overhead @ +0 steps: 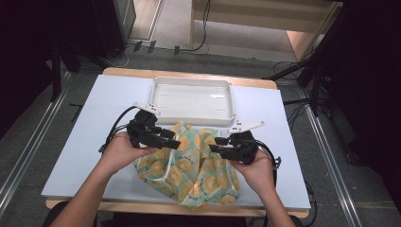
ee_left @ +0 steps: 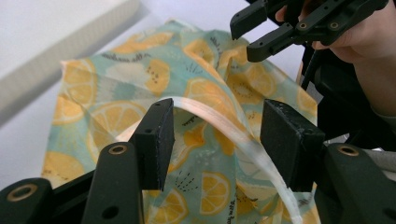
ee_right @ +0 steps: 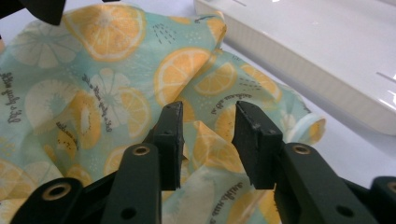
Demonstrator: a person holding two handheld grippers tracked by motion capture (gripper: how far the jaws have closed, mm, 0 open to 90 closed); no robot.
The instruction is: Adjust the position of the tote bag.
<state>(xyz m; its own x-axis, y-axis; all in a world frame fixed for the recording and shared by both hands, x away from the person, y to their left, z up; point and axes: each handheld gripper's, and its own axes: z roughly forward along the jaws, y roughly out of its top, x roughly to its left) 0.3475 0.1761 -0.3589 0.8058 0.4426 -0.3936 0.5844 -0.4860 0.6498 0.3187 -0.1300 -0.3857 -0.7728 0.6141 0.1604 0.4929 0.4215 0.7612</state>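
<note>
A crumpled cloth (overhead: 189, 165) printed with orange slices on pale green lies on the white table, near its front edge. My left gripper (overhead: 172, 139) hovers at the cloth's upper left and is open. In the left gripper view the left gripper (ee_left: 217, 135) has a white strap (ee_left: 224, 119) of the cloth (ee_left: 140, 79) running through the gap, with neither pad pressing on it. My right gripper (overhead: 217, 144) is open over the cloth's upper right. In the right gripper view the right gripper (ee_right: 208, 135) has its jaws apart just above a fold of the cloth (ee_right: 93, 93).
A shallow white tray (overhead: 191, 81) sits behind the cloth at the table's far middle, and its wall (ee_right: 327, 56) lies close to the cloth's edge. Bare white tabletop (overhead: 94, 142) lies on both sides. Cables trail from both grippers.
</note>
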